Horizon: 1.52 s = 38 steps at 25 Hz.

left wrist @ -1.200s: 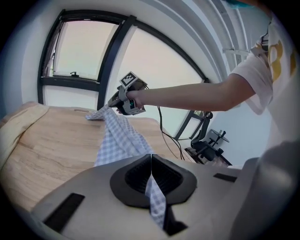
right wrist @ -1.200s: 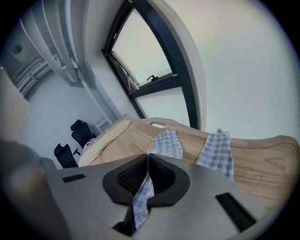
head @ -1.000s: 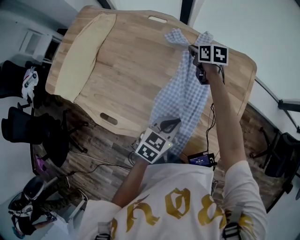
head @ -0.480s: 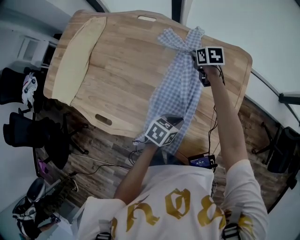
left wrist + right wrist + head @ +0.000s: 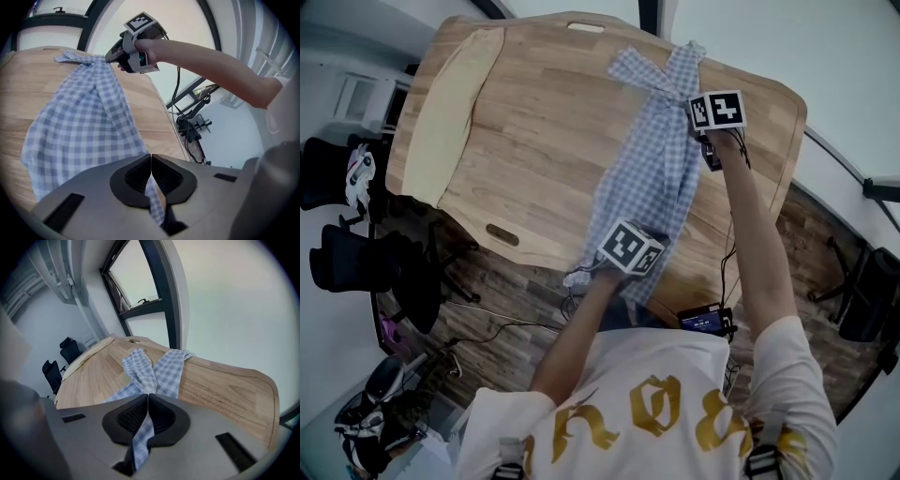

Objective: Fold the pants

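Two grippers pinch the blue-checked pants (image 5: 649, 173), which lie stretched lengthwise over the wooden table (image 5: 534, 122), toward its right side in the head view. The left gripper (image 5: 151, 164) has its jaws closed on a fold of cloth at the near table edge. The right gripper (image 5: 147, 401) is clamped on the fabric farther along, with the two legs crossing just beyond it. Gold lettering on the person's white shirt (image 5: 656, 412) cannot be read.

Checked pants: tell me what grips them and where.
Both grippers hold the checked pants: left gripper pinches the near end, right gripper near the far end.
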Available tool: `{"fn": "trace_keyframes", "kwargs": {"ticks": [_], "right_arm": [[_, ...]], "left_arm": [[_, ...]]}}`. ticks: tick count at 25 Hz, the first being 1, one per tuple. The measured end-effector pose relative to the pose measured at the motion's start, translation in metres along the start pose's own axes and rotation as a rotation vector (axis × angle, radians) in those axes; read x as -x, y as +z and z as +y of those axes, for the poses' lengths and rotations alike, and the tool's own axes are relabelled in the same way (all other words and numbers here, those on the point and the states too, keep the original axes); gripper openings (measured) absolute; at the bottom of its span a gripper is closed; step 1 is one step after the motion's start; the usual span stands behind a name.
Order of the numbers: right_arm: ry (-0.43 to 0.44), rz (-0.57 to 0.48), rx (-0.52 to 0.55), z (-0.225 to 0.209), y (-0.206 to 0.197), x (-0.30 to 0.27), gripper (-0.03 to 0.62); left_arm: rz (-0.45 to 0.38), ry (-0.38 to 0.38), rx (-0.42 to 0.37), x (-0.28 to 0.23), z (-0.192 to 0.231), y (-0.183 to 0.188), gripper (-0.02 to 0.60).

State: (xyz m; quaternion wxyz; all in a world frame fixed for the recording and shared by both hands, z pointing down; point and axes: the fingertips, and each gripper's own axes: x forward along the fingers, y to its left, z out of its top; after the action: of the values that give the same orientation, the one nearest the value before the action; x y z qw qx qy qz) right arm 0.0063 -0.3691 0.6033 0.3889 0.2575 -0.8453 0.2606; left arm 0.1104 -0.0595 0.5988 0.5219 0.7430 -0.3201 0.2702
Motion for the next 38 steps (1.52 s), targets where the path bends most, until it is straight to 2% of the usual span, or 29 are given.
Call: {"fn": "trace_keyframes", "kwargs": {"ticks": [8,15,17,18,19,20,25,28,31,34,38], "right_arm": [[-0.052,0.036,0.061,-0.014,-0.018,-0.006,0.031],[-0.085,0.048,0.052,-0.033,-0.034,-0.008,0.032],[-0.086,0.037,0.060,-0.033,-0.037,-0.005,0.055],[-0.084,0.026,0.067,-0.033,-0.037,-0.003,0.085],[-0.081,0.014,0.071,-0.034,-0.036,0.000,0.112],[-0.080,0.004,0.073,-0.037,-0.034,0.004,0.115],[-0.086,-0.040,0.068,-0.043,-0.017,0.023,0.126],[-0.067,-0.083,0.089,-0.034,0.002,0.032,0.126],[-0.017,-0.122,0.162,-0.006,0.024,0.036,0.126],[-0.001,-0.118,0.247,0.019,0.035,0.029,0.126],[0.049,-0.103,0.300,0.048,0.042,0.011,0.124]], "left_arm": [[0.122,-0.075,0.021,-0.018,-0.003,-0.007,0.041],[0.153,-0.111,0.005,-0.036,-0.002,-0.008,0.043],[0.144,-0.120,-0.008,-0.038,-0.005,-0.011,0.044],[0.133,-0.127,-0.009,-0.037,-0.007,-0.011,0.063],[0.120,-0.138,-0.003,-0.035,-0.009,-0.010,0.151],[0.110,-0.148,0.007,-0.033,-0.011,-0.008,0.192],[0.074,-0.129,0.026,-0.010,-0.004,0.008,0.193],[0.066,-0.103,0.008,0.007,0.001,0.020,0.196],[0.051,-0.070,-0.014,0.027,0.013,0.036,0.196],[0.040,-0.048,-0.014,0.050,0.038,0.057,0.196],[0.046,-0.064,0.000,0.078,0.083,0.090,0.195]]}}
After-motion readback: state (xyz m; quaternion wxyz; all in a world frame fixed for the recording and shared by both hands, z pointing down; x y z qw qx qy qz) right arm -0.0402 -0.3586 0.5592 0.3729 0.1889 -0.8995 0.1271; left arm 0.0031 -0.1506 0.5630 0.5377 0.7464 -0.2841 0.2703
